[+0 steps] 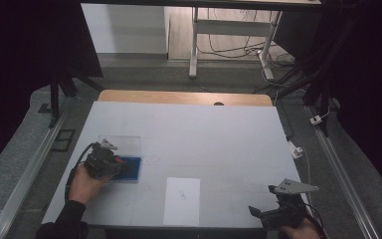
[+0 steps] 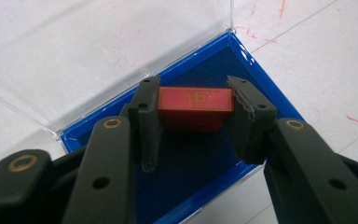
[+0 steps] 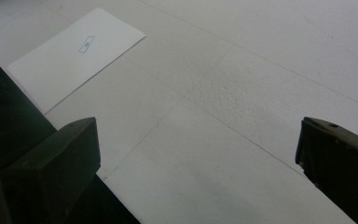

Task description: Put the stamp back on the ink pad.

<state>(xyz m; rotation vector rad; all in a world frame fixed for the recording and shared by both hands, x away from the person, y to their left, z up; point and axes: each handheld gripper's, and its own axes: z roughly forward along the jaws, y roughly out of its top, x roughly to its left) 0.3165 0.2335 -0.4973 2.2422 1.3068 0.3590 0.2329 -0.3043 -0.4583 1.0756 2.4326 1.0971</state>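
Red block (image 2: pixel 195 102) pinched by left gripper (image 2: pixel 193 119) over blue tray (image 2: pixel 242 56).

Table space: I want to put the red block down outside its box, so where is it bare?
Bare: the white table beyond the paper sheet, and the strip between the sheet and the right gripper. Crowded: around the blue box, with its clear lid and the left gripper.

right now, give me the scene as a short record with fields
left gripper: shut on the red block
red block: over the dark blue lining of the blue box
box lid: clear, open
right gripper: open, nothing between the jaws, over the white table
paper sheet: flat on the table, near edge, small printed mark
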